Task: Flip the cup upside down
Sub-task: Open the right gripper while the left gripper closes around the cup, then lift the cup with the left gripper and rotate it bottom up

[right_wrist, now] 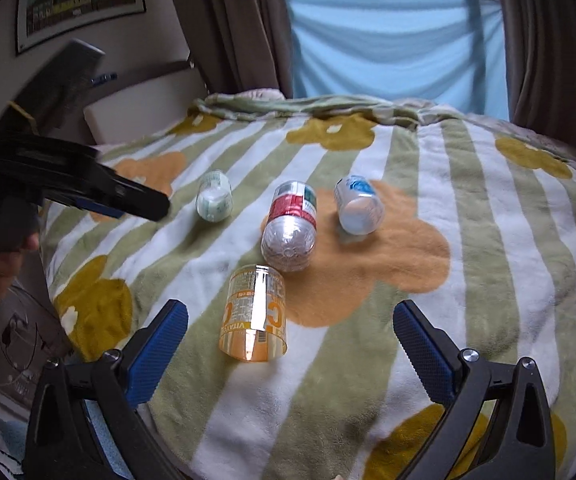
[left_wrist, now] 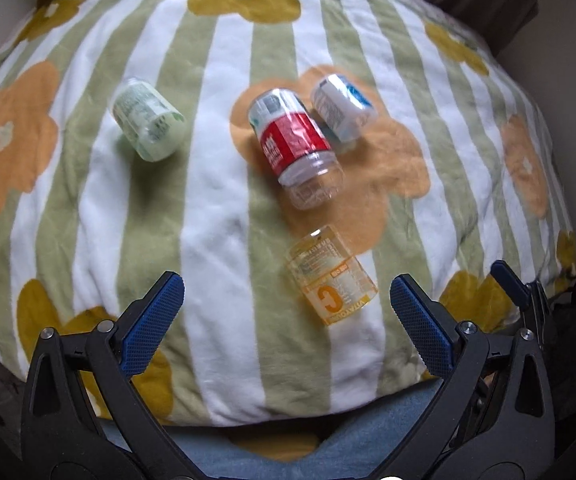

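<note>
Left gripper (left_wrist: 287,320): spread wide, holding nothing, poised above the near edge of the bed.
Right gripper (right_wrist: 290,336): likewise wide and empty, lined up on the nearest cup, seemingly ready to straddle it.
Orange cup (right_wrist: 254,314): on its side between and just beyond the right gripper's fingers, mouth toward the camera.
Red cup (right_wrist: 290,226), blue cup (right_wrist: 358,205), green cup (right_wrist: 214,197): farther back, all tipped over.
Blanket (right_wrist: 468,240): soft, striped; cups sink slightly and stay put.
</note>
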Demonstrator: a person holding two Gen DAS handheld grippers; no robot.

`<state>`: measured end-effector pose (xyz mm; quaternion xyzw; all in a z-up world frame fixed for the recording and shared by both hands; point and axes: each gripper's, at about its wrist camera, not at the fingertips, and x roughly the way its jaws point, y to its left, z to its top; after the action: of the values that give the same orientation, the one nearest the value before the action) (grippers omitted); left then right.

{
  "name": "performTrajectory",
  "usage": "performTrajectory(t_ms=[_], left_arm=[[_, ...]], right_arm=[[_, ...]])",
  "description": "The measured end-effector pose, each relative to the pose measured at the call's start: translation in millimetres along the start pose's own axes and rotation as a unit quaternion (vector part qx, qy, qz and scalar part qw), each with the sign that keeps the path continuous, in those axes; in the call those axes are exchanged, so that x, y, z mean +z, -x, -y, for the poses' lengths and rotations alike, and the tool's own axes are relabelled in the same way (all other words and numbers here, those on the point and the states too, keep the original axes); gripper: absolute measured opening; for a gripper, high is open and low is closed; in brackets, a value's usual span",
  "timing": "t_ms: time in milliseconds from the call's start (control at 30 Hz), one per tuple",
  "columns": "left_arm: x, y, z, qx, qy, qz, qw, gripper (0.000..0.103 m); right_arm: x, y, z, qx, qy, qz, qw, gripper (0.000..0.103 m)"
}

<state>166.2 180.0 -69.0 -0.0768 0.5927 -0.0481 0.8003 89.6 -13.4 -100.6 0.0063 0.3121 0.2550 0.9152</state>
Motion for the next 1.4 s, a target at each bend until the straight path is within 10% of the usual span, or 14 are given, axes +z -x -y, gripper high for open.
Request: performTrajectory(t_ms=[200,633,967,1200,1400], left_arm=[[11.0,-77.7,-4.5,-0.058,0.119,-0.152,0.9795,0.102],[15.8,-133.7,-10.9,-0.005,0.205,-0.192,0.9597,0.093],[19.7,-131.9,-20.3,-0.019,0.201,-0.169,0.9646,0.062],[21.2,-119.4,-13.3,-0.03,0.182,-0.152,0.9709,0.061],[9.2,-51.5,6.3,-0.079,0.105,0.021,0.991,0.061]], right_arm=[[-15.9,21.9,9.9,0.015,-0.018,0.055,0.998,0.103],[-35.7,36.8,26.9,0.045,-0.031,0.086,0.995,0.103],[-36.4,39.5,27.1,0.048,-0.029,0.086,0.995,0.103],[-33.2,40.3,31.1,0.052,-0.036,0.091,0.994,0.103],[-34.0,40.2,34.6,0.059,-0.04,0.098,0.993,0.103]])
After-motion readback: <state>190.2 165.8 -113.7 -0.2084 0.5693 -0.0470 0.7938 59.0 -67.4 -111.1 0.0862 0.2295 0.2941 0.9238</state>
